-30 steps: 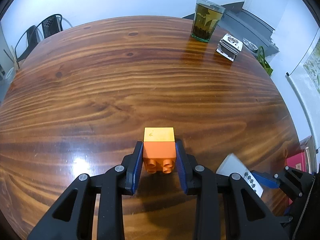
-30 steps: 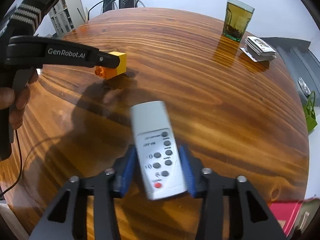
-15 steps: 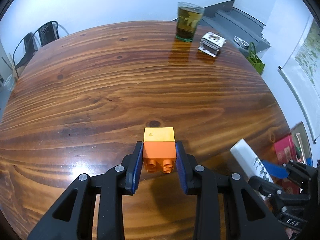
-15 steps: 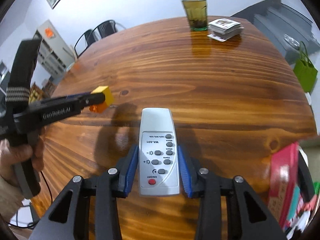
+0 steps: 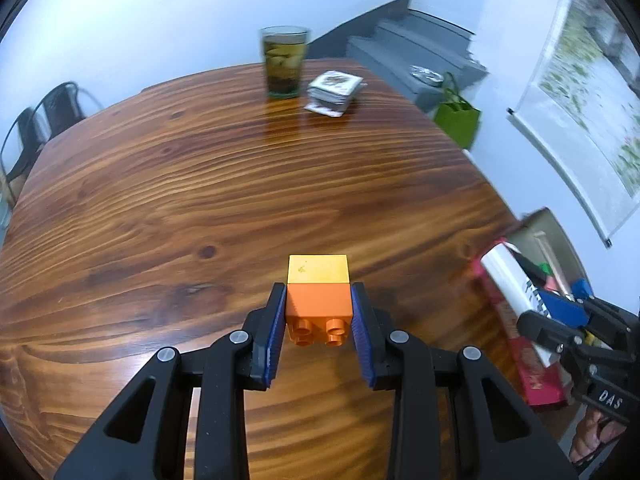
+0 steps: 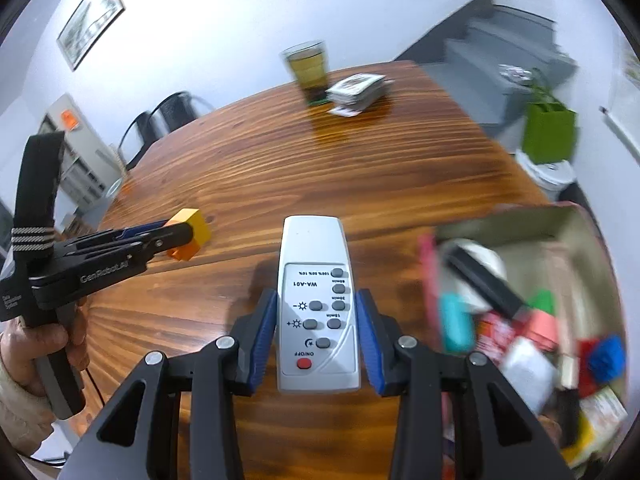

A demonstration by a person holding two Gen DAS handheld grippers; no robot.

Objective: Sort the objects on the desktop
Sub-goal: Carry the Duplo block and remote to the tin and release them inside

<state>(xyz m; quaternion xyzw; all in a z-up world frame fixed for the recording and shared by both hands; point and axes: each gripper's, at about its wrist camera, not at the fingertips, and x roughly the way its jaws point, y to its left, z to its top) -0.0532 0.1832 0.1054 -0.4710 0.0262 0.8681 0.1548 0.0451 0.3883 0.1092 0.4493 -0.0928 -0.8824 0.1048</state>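
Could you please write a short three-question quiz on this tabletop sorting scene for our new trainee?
1. What does the left tool hold?
2. True or false: the remote control in the right tool lies flat on the wooden table.
3. Which stands beside the stack of cards: (a) the glass of tea, (b) a kettle, (c) a laptop?

Key:
1. An orange and yellow toy brick, gripped by its orange half.
2. False: it is clamped between the pads, above the table, near the open box of mixed items.
3. (a).
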